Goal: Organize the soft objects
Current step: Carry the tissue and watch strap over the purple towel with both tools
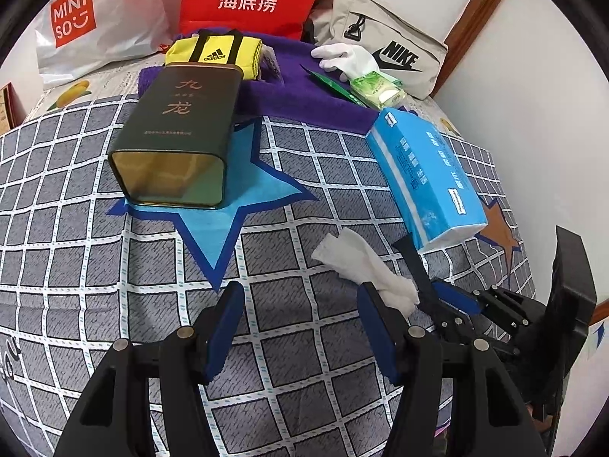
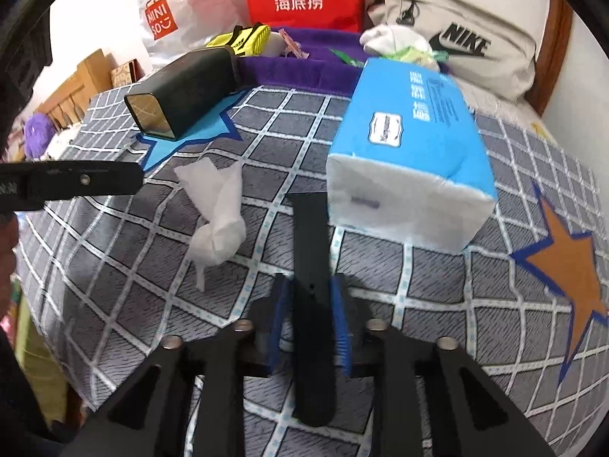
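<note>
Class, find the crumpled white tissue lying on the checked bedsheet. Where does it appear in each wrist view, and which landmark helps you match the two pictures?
Left wrist view: crumpled white tissue lies lower right of centre, beside the blue tissue pack.
Right wrist view: tissue sits left of centre.
Shared landmark: the dark tin lying on the light blue star.

We take this for a home bedroom, a bed [image 1: 114, 266] under a checked, star-printed sheet, shopping bags [image 1: 95, 26] and a grey pouch [image 1: 384, 42] against the white wall [image 1: 533, 95], wooden trim [image 1: 483, 3], wooden furniture [image 2: 72, 91] beside the bed
</note>
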Action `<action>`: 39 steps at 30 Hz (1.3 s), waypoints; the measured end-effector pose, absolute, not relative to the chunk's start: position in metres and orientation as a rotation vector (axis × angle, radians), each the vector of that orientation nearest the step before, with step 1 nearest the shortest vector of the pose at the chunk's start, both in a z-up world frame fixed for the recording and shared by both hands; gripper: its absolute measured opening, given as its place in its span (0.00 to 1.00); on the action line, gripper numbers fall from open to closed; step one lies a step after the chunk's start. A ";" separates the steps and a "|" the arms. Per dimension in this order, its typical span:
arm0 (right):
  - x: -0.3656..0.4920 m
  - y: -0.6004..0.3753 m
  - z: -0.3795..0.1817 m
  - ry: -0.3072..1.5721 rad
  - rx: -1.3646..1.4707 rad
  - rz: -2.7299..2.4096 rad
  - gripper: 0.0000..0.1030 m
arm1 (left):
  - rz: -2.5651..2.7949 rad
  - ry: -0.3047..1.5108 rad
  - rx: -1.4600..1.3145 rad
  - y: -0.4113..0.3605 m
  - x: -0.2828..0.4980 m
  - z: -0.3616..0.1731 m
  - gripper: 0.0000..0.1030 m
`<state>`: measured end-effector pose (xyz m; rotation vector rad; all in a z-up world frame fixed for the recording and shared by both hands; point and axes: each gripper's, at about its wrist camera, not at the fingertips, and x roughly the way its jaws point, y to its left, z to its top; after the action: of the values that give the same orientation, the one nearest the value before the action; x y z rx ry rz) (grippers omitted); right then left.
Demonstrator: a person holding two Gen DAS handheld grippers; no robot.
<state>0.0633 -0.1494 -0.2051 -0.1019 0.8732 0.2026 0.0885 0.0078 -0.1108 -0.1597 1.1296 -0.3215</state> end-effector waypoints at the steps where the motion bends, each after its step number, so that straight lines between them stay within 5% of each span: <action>1: 0.063 -0.151 -0.205 0.868 -0.096 0.209 0.20 | -0.320 1.126 -0.160 0.008 0.088 -0.110 0.58; 27: 0.013 -0.186 -0.182 0.833 -0.014 0.229 0.20 | -0.452 1.134 0.047 -0.085 0.088 -0.136 0.62; 29: 0.010 -0.192 -0.180 0.830 -0.009 0.216 0.20 | -0.428 1.122 0.085 -0.089 0.088 -0.140 0.54; 33: 0.006 -0.199 -0.175 0.813 -0.004 0.199 0.20 | -0.421 1.091 0.091 -0.084 0.089 -0.137 0.21; 39: 0.004 -0.196 -0.167 0.785 -0.003 0.214 0.20 | -0.435 1.035 0.081 -0.071 0.083 -0.122 0.21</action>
<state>0.0041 -0.1958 -0.1672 -0.0025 0.7853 0.2142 0.0828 -0.0708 -0.1220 0.0813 1.0346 -0.4355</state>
